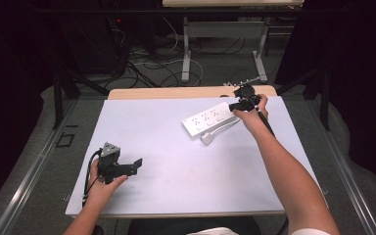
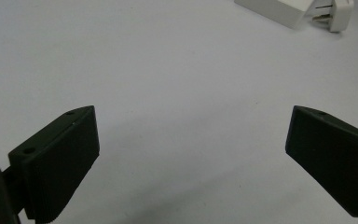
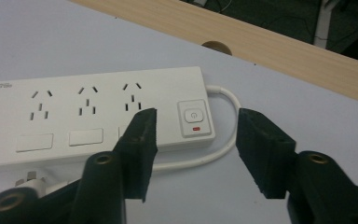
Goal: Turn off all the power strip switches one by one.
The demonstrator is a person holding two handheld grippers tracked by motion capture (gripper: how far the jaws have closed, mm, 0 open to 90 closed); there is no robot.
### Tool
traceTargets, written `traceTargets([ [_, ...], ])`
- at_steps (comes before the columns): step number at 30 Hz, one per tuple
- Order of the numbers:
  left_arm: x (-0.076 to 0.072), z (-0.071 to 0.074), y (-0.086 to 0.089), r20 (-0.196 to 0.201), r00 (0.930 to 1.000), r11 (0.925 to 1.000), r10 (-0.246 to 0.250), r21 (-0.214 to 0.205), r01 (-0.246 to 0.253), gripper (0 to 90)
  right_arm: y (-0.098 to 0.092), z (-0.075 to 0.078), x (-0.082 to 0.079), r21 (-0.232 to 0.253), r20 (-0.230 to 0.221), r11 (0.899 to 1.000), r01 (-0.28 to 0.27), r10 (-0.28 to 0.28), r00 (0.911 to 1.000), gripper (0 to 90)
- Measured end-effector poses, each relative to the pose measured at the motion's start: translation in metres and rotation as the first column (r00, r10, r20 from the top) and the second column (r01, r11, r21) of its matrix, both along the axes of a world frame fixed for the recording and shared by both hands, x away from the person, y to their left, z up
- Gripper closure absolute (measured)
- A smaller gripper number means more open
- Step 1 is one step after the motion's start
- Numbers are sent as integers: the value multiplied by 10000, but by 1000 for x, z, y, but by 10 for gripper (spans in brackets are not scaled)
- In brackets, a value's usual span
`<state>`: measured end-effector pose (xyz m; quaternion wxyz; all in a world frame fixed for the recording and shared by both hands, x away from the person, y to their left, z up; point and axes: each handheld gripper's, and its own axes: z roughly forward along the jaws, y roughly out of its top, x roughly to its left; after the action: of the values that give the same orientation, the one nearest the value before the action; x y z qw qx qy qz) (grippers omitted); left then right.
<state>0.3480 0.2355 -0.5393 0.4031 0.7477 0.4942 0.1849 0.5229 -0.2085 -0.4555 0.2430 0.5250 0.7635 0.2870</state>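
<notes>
White power strip (image 3: 93, 116), black tongs (image 3: 193, 135)

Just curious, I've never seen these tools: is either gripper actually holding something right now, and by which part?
Nothing is held. The right gripper hovers open over the switch end of the white power strip, pads not on it. The left gripper is open over bare table.

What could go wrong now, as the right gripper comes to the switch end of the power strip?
1. The right gripper has its jaws half open around the switch end of the power strip; a pad might press the switch by accident.
2. The white cable loops just beside one jaw and could be pinched.
3. The left gripper is open and far away, so the strip may slide on the table.
</notes>
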Motion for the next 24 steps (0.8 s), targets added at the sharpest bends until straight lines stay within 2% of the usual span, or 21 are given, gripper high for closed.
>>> traceTargets([
  [2,0,0,0,-4,10000,10000,0,-23,0,26,1,-2,4,63,-149,9999,84,-83,9999,503],
  [4,0,0,0,-5,10000,10000,3,-29,-3,26,3,-3,6,-95,-199,9999,136,-138,9997,504],
  [8,0,0,0,-9,10000,10000,5,-38,-5,26,5,-4,9,-5,-224,9997,230,-230,9995,528],
  [9,0,0,0,-12,10000,10000,2,-36,-2,26,6,-5,10,86,-249,9995,297,-295,9993,540],
  [16,-1,0,0,-10,10000,10000,3,-44,-3,26,10,-14,16,-158,-372,9996,250,-255,9990,635],
  [19,0,-1,0,87,9999,9999,58,-88,-57,26,12,-17,17,6,-458,9996,268,-267,9986,641],
  [21,0,0,1,-23,10000,10000,-20,-26,20,26,13,-18,19,105,-507,9995,296,-291,9983,642],
  [22,0,-1,0,73,10000,10000,29,-64,-29,26,13,-20,20,156,-504,9994,323,-315,9982,645],
  [24,0,-1,0,43,10000,10000,4,-41,-4,26,13,-23,22,49,-540,9991,411,-408,9977,654],
])
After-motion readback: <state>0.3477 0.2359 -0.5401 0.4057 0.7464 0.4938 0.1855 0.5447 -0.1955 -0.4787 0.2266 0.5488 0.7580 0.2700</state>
